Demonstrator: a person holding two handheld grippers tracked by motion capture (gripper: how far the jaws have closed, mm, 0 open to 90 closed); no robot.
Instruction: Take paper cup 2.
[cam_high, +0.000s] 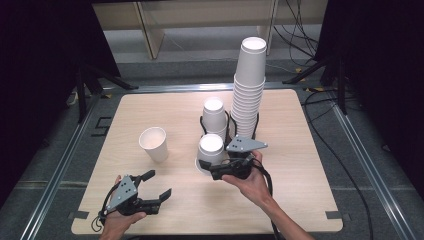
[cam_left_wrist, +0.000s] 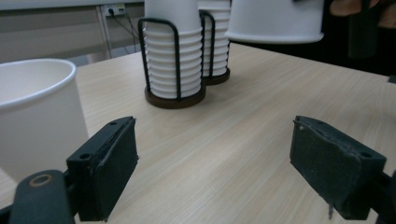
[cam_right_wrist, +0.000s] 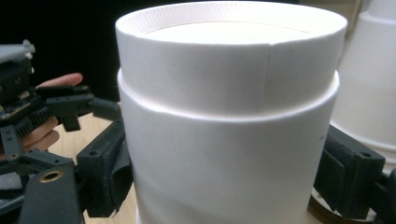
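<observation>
Right gripper (cam_high: 212, 167) clamped on an upside-down white paper cup (cam_high: 210, 151), jaws pressed against its sides, one on each flank as seen in the right gripper view, with the cup (cam_right_wrist: 229, 116) bottom-up between them. Two nested layers visible there: an upper cup base sitting over a wider wall below, with a step between the two. Held just in front of the short stack (cam_high: 214, 118) in its black wire holder (cam_high: 202, 125), lower edge close to the counter (cam_high: 300, 165); contact with the counter not clear. Behind the jaws' far side, the tall stack (cam_high: 248, 90) of upside-down cups in a second wire holder.

Left gripper (cam_high: 152, 186) low over the near left part of the counter, jaws well apart with nothing between them, only bare wood in the gap in the left gripper view. Just outside the left-hand jaw in that view, a single upright cup (cam_left_wrist: 37, 116), near but apart from the pad (cam_left_wrist: 109, 168). Straight ahead of the open jaws, farther off, the short stack (cam_left_wrist: 173, 56) in its holder on a dark round base, the tall stack's holder right behind it. Up beyond the right-hand jaw, the held cup (cam_left_wrist: 275, 21) with the other hand behind it.
</observation>
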